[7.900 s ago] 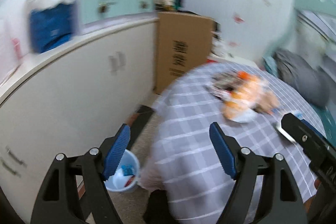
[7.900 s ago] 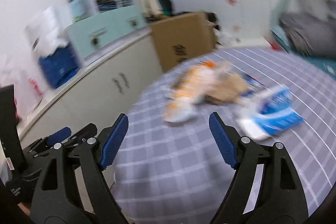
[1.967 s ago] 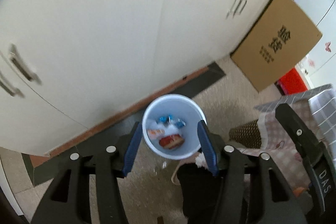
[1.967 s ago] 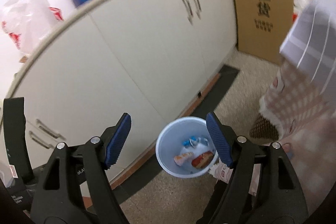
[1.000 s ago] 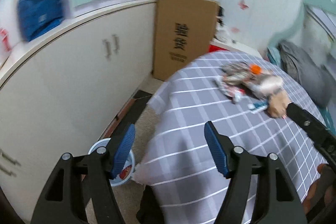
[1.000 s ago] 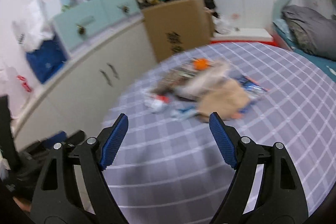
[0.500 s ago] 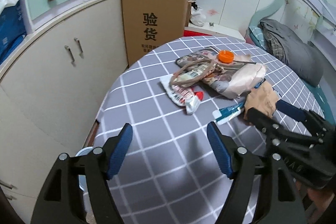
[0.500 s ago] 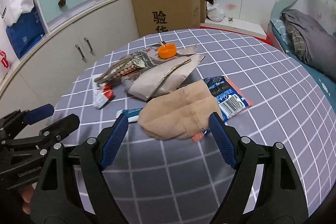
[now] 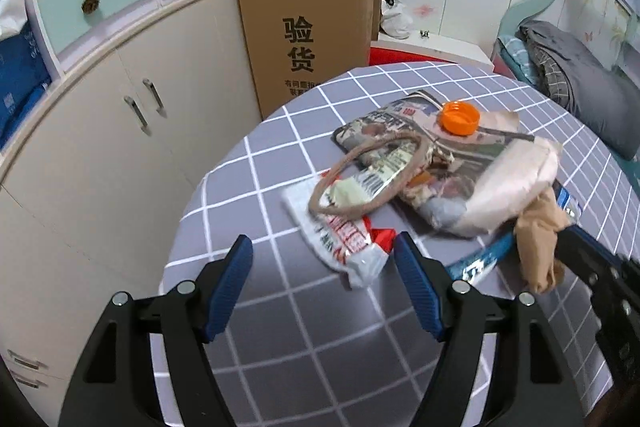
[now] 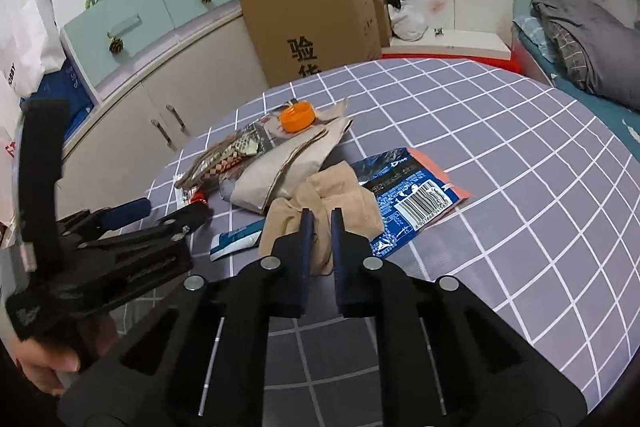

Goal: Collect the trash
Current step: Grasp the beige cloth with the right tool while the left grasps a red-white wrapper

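Note:
Trash lies piled on a round table with a grey checked cloth (image 9: 304, 339). My right gripper (image 10: 320, 223) is shut on a crumpled tan piece (image 10: 324, 199), which also shows at the right of the left wrist view as the tan piece (image 9: 536, 239). My left gripper (image 9: 324, 267) is open just short of a white-and-red wrapper (image 9: 340, 239), not touching it. Behind lie a twine loop (image 9: 360, 179), a printed foil packet (image 9: 384, 131), an orange cap (image 10: 297, 118), a beige paper bag (image 10: 288, 163), a blue barcode wrapper (image 10: 412, 195) and a small blue sachet (image 10: 236, 239).
A tall cardboard box (image 9: 308, 27) stands behind the table beside white cabinets (image 9: 120, 131). A bed with grey bedding (image 9: 580, 75) is at the right. A person's hand (image 10: 44, 367) holds the left gripper at the table's left edge.
The right gripper's jaws have shut on the tan piece. Both grippers have moved in closer to the trash pile; the left one now stands right at the white-and-red wrapper.

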`<state>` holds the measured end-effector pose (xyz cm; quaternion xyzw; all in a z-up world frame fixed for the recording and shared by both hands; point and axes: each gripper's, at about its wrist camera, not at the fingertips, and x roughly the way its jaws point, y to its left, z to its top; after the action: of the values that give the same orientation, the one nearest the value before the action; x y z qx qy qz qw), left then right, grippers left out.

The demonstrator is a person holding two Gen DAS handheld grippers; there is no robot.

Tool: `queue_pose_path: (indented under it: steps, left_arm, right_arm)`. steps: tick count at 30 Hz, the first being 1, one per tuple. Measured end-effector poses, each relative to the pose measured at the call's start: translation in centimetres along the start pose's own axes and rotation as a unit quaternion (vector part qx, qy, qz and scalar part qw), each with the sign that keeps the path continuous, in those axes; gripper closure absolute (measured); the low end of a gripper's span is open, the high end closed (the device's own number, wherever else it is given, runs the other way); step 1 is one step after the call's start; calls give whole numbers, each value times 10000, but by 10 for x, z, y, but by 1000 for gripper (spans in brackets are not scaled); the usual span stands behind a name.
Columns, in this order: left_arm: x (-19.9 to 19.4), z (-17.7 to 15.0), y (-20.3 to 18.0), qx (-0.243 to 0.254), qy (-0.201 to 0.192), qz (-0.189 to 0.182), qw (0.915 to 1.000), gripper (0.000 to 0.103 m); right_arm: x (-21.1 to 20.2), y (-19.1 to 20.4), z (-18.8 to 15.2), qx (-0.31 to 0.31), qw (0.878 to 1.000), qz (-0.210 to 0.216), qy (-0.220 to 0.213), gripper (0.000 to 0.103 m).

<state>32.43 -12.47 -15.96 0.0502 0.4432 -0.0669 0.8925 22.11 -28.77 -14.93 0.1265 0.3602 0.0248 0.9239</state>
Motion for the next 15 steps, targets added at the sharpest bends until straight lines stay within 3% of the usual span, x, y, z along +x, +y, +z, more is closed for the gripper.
queue_pose_path:
  steps: [1, 8, 12, 14, 15]
  left_arm:
    - [2, 2, 1, -51, 20, -29, 10000, 32]
    - [3, 2, -1, 50, 144, -66, 9999, 64]
    - [-5, -4, 6, -47, 130, -225, 9997, 74]
    - [-11, -11, 10, -75, 140, -317, 9994, 75]
    - [-13, -14, 12, -91, 137, -332, 9993, 75]
  right_arm:
    - [-2, -1, 0, 6, 10000, -2, -33, 96]
    - [-10, -3, 2, 29, 9998, -6, -210, 97]
    - [-4, -2, 0, 95, 9999, 124, -67, 96]
    - [-5, 1, 0, 66, 9998, 112, -117, 87]
    - [-4, 5, 0, -27, 9999, 87, -112, 55]
